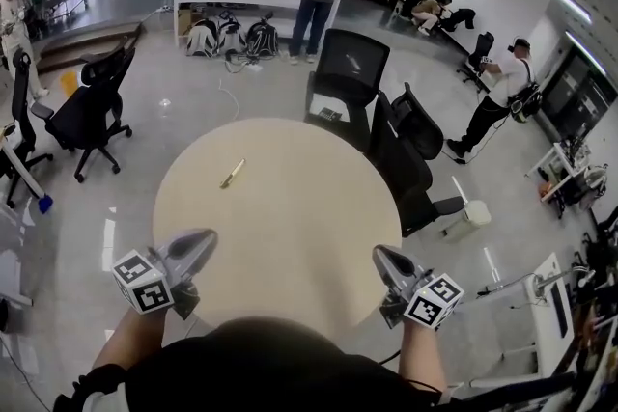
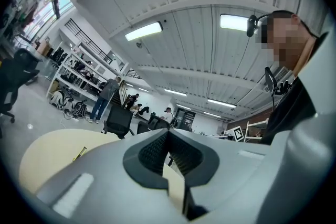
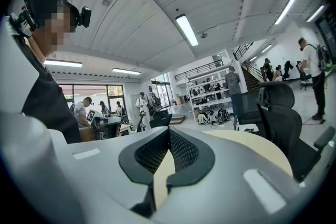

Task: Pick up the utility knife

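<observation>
Left gripper (image 1: 206,236), right gripper (image 1: 379,252) shut; utility knife (image 1: 233,173) untouched

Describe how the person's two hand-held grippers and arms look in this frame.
The two match. The left hand-held gripper and the right hand-held gripper have smooth grey shells that taper to a beak-like tip. Each carries a white cube with black square markers at its rear. Black, dimpled pads line the inside of the jaws. No cables show. The person wears a black top.

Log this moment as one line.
left gripper: shut, empty | right gripper: shut, empty | utility knife: untouched on round table
</observation>
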`<state>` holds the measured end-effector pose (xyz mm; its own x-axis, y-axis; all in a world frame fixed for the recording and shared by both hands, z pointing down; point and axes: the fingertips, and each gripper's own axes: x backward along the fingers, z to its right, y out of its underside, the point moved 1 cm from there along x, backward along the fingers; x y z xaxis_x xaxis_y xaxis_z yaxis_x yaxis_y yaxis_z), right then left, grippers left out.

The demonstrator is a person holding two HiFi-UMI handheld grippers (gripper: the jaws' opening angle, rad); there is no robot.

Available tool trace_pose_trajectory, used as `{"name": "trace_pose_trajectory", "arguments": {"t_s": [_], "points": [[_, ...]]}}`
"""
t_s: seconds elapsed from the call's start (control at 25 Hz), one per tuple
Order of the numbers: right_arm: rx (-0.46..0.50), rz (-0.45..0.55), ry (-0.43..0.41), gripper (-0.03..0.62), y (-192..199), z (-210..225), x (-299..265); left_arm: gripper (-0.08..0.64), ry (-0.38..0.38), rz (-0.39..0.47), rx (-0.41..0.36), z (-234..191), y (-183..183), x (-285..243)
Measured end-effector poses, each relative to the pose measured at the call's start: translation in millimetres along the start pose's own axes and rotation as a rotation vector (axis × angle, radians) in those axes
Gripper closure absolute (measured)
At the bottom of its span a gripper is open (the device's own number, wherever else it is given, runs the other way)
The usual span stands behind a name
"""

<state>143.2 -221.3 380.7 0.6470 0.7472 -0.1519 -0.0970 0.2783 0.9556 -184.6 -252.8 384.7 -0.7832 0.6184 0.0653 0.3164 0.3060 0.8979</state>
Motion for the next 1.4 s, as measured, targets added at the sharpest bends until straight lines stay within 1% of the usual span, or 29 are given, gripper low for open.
{"name": "trace_pose_trajectory", "arguments": {"t_s": [0.16, 0.28, 0.4, 0.48, 0.56, 0.68, 0.76, 0.84, 0.96, 1.16, 1.28, 1.4], "points": [[-0.016, -0.013, -0.058, 0.578, 0.5, 49.6, -9.9, 0.568, -0.058, -0.004, -0.011, 1.3, 7.8, -37.5], [-0.023, -0.022, -0.135, 0.578, -4.4, 97.3, -29.4, 0.568, -0.132, 0.001, -0.016, 3.8, 12.0, -72.2], [-0.018, -0.031, -0.22, 0.578, -4.2, 138.4, -57.8, 0.568, -0.202, -0.014, -0.035, 5.5, 18.4, -100.4], [-0.019, -0.034, -0.261, 0.578, -3.7, 160.9, -80.0, 0.568, -0.232, -0.023, -0.023, 7.0, 23.9, -115.6], [-0.017, -0.035, -0.296, 0.578, -0.1, 170.7, -102.3, 0.568, -0.242, -0.028, -0.024, 9.6, 27.9, -123.2], [-0.051, -0.044, -0.331, 0.578, 20.8, 161.6, -126.0, 0.568, -0.272, -0.045, -0.025, -0.8, 32.5, -112.5], [-0.086, -0.055, -0.329, 0.578, 32.9, 151.7, -137.0, 0.568, -0.275, -0.059, 0.001, -17.2, 35.4, -103.6], [-0.094, -0.063, -0.308, 0.578, 36.0, 146.6, -146.7, 0.568, -0.244, -0.069, 0.016, -33.9, 39.6, -102.5], [-0.096, -0.068, -0.249, 0.578, 38.4, 140.4, -157.1, 0.568, -0.188, -0.084, 0.028, -56.3, 46.5, -100.3], [-0.098, -0.094, -0.184, 0.578, 41.3, 127.7, -161.1, 0.568, -0.124, -0.108, 0.043, -84.5, 41.0, -101.9], [-0.085, -0.109, -0.169, 0.578, 34.2, 130.6, -161.8, 0.568, -0.113, -0.115, 0.044, -90.2, 40.5, -106.2], [-0.073, -0.126, -0.171, 0.578, 33.3, 135.6, -166.2, 0.568, -0.13, -0.109, 0.051, -99.3, 42.7, -107.1]]}}
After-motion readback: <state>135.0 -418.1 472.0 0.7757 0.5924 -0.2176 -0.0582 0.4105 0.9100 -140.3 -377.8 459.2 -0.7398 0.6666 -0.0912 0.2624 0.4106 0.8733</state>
